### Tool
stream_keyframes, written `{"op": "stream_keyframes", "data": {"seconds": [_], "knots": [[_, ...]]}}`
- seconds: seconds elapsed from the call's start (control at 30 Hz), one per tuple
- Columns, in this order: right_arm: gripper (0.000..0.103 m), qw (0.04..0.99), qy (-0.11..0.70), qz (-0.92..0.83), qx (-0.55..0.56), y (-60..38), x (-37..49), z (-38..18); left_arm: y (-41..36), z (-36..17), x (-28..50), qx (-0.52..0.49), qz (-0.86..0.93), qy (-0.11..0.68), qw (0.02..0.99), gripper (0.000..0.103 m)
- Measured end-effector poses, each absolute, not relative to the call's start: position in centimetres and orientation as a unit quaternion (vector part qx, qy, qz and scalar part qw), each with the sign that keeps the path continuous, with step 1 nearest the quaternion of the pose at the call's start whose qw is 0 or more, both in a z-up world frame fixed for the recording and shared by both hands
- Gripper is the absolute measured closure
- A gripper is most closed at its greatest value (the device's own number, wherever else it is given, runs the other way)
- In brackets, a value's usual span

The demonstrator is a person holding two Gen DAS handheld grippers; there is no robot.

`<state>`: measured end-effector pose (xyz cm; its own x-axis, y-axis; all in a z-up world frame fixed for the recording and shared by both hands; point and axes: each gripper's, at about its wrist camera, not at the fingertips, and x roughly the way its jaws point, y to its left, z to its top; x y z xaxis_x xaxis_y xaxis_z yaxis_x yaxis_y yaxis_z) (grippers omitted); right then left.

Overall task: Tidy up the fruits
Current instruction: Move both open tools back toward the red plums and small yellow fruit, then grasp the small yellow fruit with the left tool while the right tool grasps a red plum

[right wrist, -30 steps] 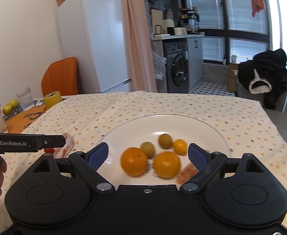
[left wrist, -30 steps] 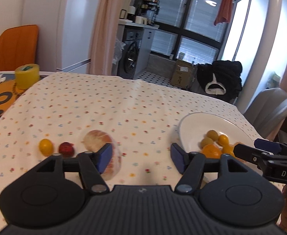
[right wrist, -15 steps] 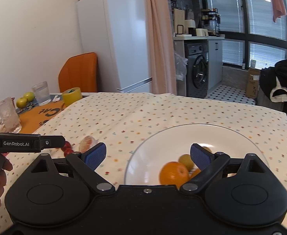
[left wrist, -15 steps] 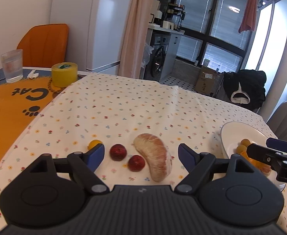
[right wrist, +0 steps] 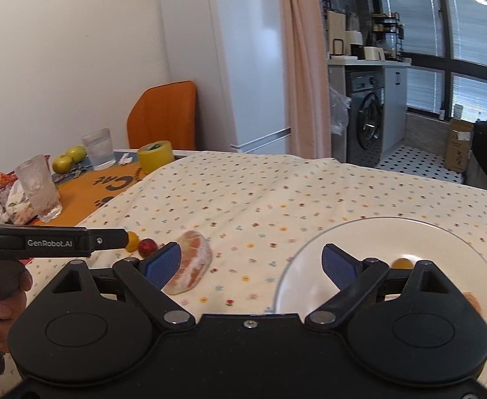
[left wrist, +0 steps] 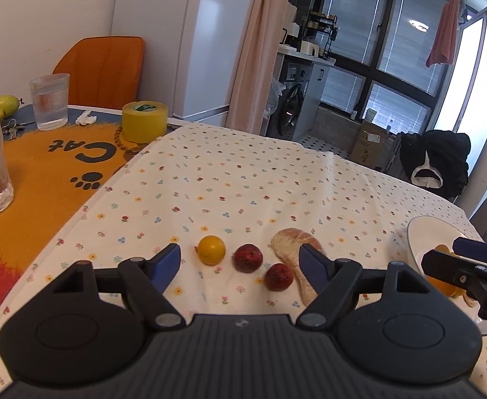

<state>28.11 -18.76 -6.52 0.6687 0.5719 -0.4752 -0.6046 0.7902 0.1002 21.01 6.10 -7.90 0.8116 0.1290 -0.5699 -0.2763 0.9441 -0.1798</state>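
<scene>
Swung leftward, the left gripper [left wrist: 238, 262] now frames yellow fruit [left wrist: 211, 249] (both grippers' jaws spread, empty).

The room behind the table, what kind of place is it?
Most likely a home kitchen-dining area: a tall white fridge, a grey front-loading washing machine and a table with a floral tablecloth.

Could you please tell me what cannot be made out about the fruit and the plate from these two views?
- How many fruits are on the plate: in the right wrist view the right tool covers most of them; only one yellow fruit peeks out.
- The plate in the left wrist view: cut off by the edge and the right tool.
- The pomelo segment: its near end sits behind a left tool finger.
</scene>
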Motion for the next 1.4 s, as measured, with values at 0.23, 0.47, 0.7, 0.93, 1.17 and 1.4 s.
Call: {"op": "stream_keyframes", "data": {"seconds": [0.23,0.47,0.7,0.93,1.17,1.4], "knots": [[0.023,0.903,0.255,0.344,-0.036,-17.0,28.1,-6.6,7.2,-8.4,20.7,-0.134,0.113,0.289,0.941,0.044],[0.033,0.89,0.261,0.372,-0.049,-14.6,27.9,-6.8,8.4,-9.0,20.4,-0.142,0.12,0.29,0.939,0.055],[0.044,0.87,0.277,0.405,-0.06,-11.8,28.0,-7.3,9.2,-9.2,19.9,-0.148,0.124,0.289,0.938,0.06],[0.054,0.852,0.297,0.424,-0.072,-9.4,28.5,-8.2,9.8,-9.6,19.7,-0.156,0.122,0.291,0.936,0.067],[0.058,0.842,0.308,0.434,-0.088,-7.5,28.7,-8.9,10.4,-9.8,19.4,-0.162,0.124,0.291,0.935,0.067],[0.064,0.84,0.309,0.434,-0.101,-6.3,28.8,-9.7,11.0,-9.9,19.3,-0.167,0.127,0.29,0.934,0.067]]}}
